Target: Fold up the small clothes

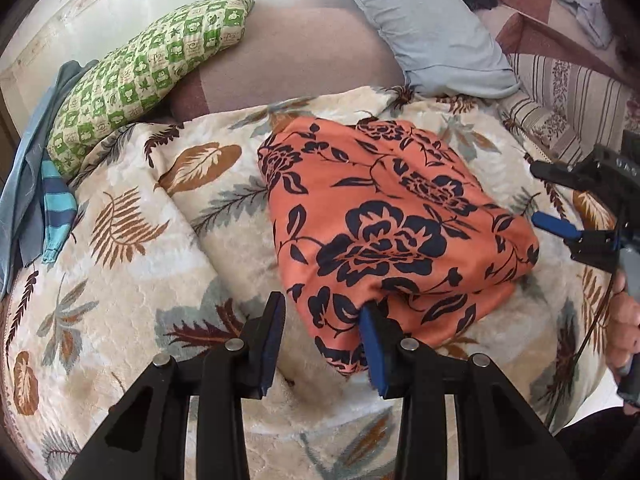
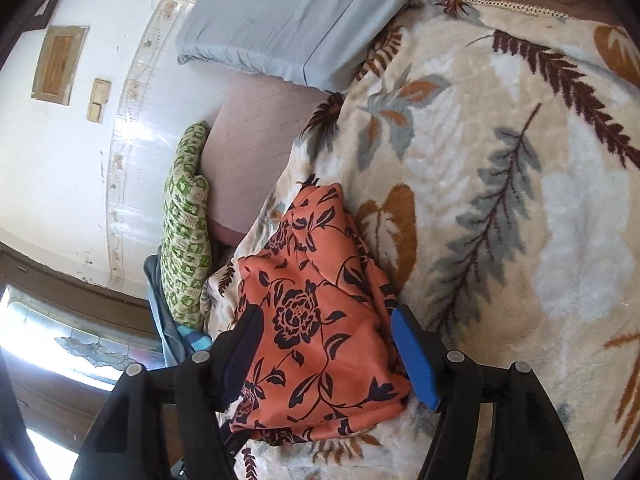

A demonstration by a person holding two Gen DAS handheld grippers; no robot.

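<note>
An orange garment with dark navy flowers [image 1: 384,220] lies folded in a compact bundle on the leaf-patterned blanket [image 1: 120,240]. My left gripper [image 1: 324,328] is open at its near corner; its right finger tip sits under the cloth edge, the left finger beside it on the blanket. My right gripper [image 1: 552,196] shows open at the bundle's right side. In the right wrist view the garment [image 2: 316,332] fills the gap between the open fingers of my right gripper [image 2: 324,344], which straddle it without pinching.
A green checked pillow [image 1: 148,76] and blue and striped clothes [image 1: 48,200] lie at the left edge. A pale blue pillow [image 1: 424,28] and striped bedding [image 1: 560,112] lie behind. A white wall [image 2: 60,160] and a window [image 2: 60,344] show in the right wrist view.
</note>
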